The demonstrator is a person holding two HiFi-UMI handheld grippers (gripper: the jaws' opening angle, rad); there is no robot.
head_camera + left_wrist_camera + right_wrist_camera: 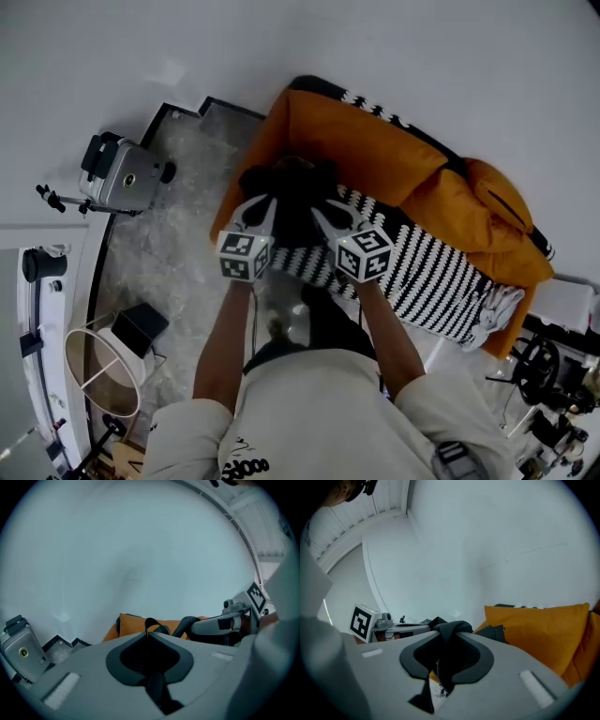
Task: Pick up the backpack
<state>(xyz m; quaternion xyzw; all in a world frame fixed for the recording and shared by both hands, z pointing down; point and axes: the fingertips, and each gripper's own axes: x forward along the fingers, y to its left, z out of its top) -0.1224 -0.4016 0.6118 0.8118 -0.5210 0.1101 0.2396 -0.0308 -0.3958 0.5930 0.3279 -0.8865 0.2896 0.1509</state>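
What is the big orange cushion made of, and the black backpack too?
The orange cushion looks like soft matte cloth, maybe velvety: it puffs up and creases with no shine. The backpack looks like black woven fabric, matte: its strap bunches and folds limply in the right gripper view.

Head view: from my head, steeply down and near, onto my left claw (261, 208) and right claw (328, 211). The left gripper view and right gripper view sit close behind my own jaws, facing the white wall (140, 550). All three share the orange cushion (356, 141); each gripper view catches the other claw.
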